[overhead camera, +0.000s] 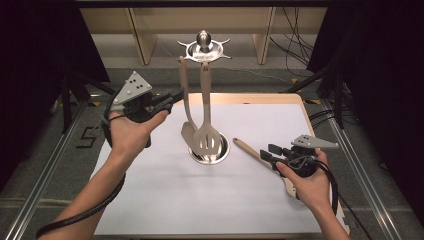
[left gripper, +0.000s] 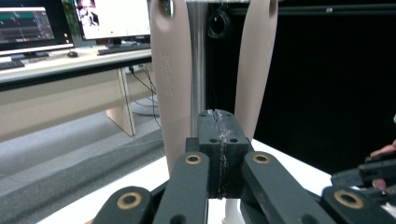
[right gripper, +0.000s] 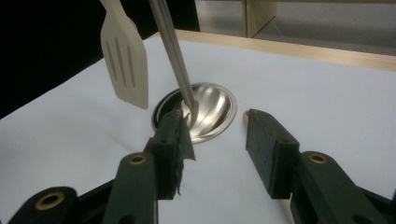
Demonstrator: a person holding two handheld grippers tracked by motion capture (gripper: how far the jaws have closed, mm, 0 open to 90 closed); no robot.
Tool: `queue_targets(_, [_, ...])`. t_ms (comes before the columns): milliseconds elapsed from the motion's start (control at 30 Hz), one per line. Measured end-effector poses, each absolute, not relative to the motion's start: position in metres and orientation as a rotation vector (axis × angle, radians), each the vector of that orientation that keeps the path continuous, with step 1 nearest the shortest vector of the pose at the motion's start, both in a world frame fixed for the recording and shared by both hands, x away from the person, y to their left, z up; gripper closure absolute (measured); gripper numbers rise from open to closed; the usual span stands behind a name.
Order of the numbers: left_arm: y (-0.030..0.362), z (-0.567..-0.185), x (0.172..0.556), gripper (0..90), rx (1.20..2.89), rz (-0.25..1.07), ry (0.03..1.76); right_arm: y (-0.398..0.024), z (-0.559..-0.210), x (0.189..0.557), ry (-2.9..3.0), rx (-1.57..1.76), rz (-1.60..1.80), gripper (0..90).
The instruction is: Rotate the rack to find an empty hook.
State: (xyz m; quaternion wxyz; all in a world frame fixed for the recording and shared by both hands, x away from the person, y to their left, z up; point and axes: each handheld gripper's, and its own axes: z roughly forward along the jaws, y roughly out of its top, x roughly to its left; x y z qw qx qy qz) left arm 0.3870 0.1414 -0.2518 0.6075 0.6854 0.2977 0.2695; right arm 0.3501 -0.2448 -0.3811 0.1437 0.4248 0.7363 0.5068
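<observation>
two spatulas (overhead camera: 200, 117) hang on rack (overhead camera: 204, 47), beside left tool (overhead camera: 175, 97).

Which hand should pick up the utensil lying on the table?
Right. The right gripper hovers open right over the wooden handle; the left gripper is shut, up by the hanging utensils.

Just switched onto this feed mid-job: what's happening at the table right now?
A person is working a utensil stand with a gripper in each hand. Two spatulas hang from the stand over its round metal base. The left gripper is raised beside the hanging handles, jaws shut with nothing between them. The right gripper is low on the white mat, jaws open over a wooden-handled utensil lying there, not yet gripping it.
</observation>
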Motion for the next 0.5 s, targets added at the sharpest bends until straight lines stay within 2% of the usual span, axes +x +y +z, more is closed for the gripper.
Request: queue_targets(500, [0.143,-0.22,0.399,89.3,1.469,0.649,0.697,-0.246,-0.384,0.349,2.132,1.216,1.435,58.3])
